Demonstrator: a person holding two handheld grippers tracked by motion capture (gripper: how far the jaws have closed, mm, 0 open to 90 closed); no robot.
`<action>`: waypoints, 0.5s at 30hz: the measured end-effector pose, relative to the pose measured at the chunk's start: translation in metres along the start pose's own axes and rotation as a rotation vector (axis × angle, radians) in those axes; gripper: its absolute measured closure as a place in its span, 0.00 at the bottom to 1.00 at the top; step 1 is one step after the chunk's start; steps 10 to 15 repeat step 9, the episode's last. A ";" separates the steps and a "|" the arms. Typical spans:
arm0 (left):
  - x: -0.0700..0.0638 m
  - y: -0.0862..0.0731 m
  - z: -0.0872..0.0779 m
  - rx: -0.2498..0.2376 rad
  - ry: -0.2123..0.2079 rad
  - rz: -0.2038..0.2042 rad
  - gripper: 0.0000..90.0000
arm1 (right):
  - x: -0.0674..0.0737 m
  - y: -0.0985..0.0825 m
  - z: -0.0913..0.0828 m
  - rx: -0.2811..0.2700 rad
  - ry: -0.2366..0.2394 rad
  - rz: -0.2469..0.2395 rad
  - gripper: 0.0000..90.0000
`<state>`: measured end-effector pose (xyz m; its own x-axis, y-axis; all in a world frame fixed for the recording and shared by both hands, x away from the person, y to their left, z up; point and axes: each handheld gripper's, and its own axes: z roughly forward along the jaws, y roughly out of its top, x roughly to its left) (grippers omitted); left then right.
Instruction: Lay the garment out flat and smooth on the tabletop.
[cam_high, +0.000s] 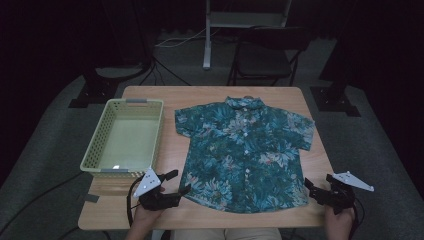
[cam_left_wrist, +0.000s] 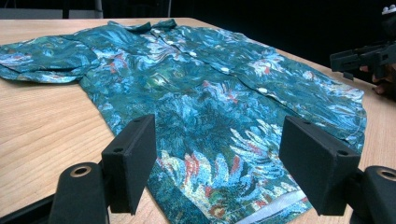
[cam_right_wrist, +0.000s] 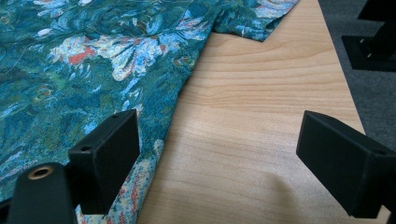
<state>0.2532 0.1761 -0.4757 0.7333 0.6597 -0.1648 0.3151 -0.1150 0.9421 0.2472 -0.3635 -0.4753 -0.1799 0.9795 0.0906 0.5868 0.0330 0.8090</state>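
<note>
Shirt flat mid-frame, basket left. I hold left gripper and right gripper at hem corners, jaws wide, empty.

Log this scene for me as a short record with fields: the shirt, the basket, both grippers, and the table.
shirt: floral teal shirt, spread flat, buttoned, collar at the far side
basket: pale green basket, empty, left of the shirt
left gripper: left gripper, open, at the shirt's near left hem corner
right gripper: right gripper, open, at the near right hem corner
table: wooden table
</note>
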 end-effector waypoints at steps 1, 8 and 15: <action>0.000 0.000 0.000 -0.001 -0.001 0.000 0.32 | 0.000 0.000 0.000 -0.001 -0.009 0.004 0.14; -0.001 0.000 0.000 -0.002 0.002 0.009 0.32 | 0.000 0.001 0.002 -0.006 -0.031 -0.008 0.14; -0.001 0.000 0.000 -0.002 0.002 0.009 0.32 | 0.000 0.002 0.002 -0.003 -0.029 -0.009 0.14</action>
